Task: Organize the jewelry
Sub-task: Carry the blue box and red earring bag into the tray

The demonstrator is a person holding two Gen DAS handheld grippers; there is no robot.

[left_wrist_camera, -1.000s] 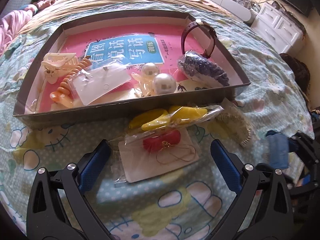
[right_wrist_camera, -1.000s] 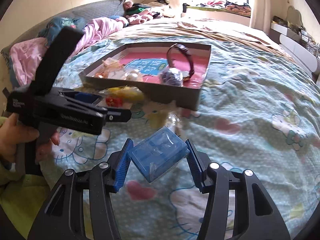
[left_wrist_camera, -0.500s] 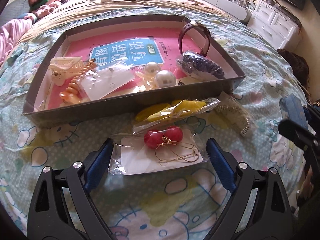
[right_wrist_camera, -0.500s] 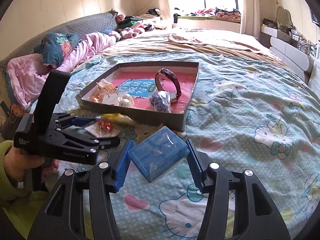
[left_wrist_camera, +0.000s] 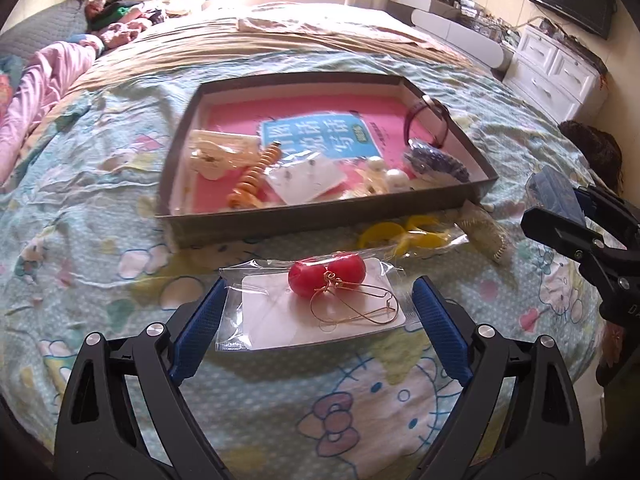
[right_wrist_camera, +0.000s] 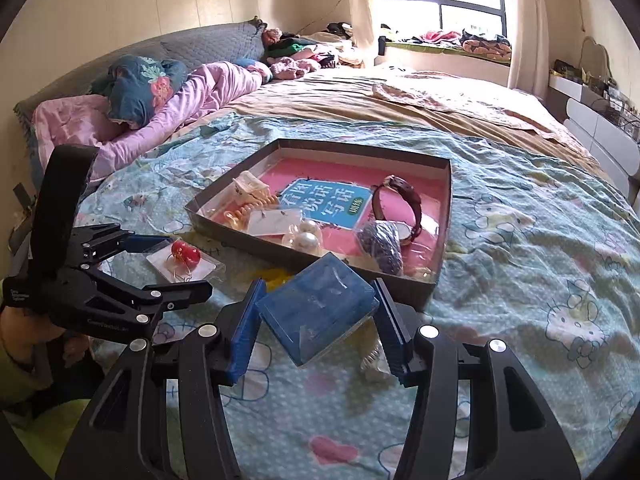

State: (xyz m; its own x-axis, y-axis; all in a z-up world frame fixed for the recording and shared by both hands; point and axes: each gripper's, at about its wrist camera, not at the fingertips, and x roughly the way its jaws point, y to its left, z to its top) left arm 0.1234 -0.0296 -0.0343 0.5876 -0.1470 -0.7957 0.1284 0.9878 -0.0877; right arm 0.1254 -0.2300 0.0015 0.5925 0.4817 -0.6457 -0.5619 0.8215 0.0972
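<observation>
A grey cardboard tray (left_wrist_camera: 304, 216) with a pink floor lies on the bed and holds a watch (left_wrist_camera: 424, 120), pearls, hair clips, a spiral hair tie and bagged pieces; it also shows in the right wrist view (right_wrist_camera: 436, 276). A clear bag with red ball earrings on a white card (left_wrist_camera: 328, 304) lies in front of the tray, between the open fingers of my left gripper (left_wrist_camera: 318, 316). My right gripper (right_wrist_camera: 320, 314) is shut on a blue plastic box (right_wrist_camera: 320, 304) and holds it above the bedspread before the tray.
A bag of yellow pieces (left_wrist_camera: 404, 236) and a pale spiral hair tie (left_wrist_camera: 486, 232) lie beside the tray's front right corner. Pink bedding and pillows (right_wrist_camera: 160, 100) lie at the left. White drawers (left_wrist_camera: 560, 68) stand right of the bed.
Both grippers have drawn back and risen from the tray. The earring bag now sits further in between my left fingers. The blue box stays gripped in the right.
</observation>
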